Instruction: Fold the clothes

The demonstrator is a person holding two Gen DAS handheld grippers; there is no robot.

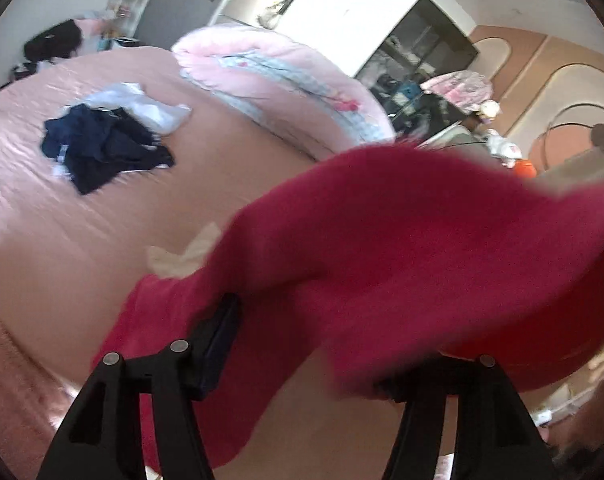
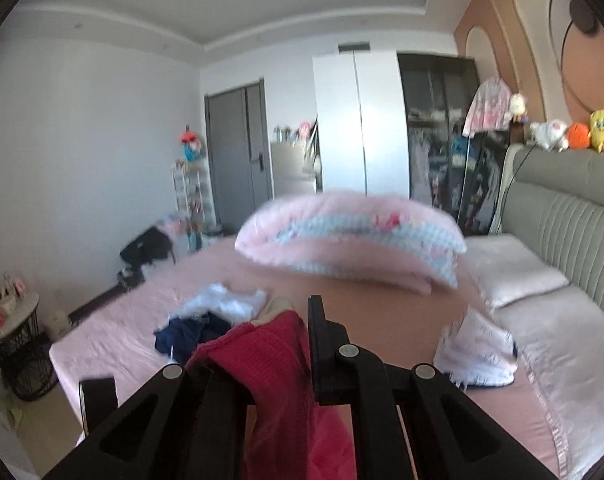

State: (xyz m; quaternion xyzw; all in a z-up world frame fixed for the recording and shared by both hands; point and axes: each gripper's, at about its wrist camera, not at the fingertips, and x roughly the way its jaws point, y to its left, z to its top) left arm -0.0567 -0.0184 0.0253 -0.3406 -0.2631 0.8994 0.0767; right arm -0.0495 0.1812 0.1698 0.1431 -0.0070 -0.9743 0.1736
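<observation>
Red garment stretches, seemingly, lower-left to upper-right.

The pink-sheeted bed carries a navy-and-white clothes heap, a folded pink quilt, two pillows — and a white garment.

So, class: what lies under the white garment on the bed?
A navy garment pokes out from under the white garment on the pink bed. How far it extends underneath is hidden.

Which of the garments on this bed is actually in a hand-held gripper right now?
The crimson knit garment: the right hand-held gripper is shut on it. The navy and white heap and the white piece by the pillows lie untouched on the bed.
</observation>
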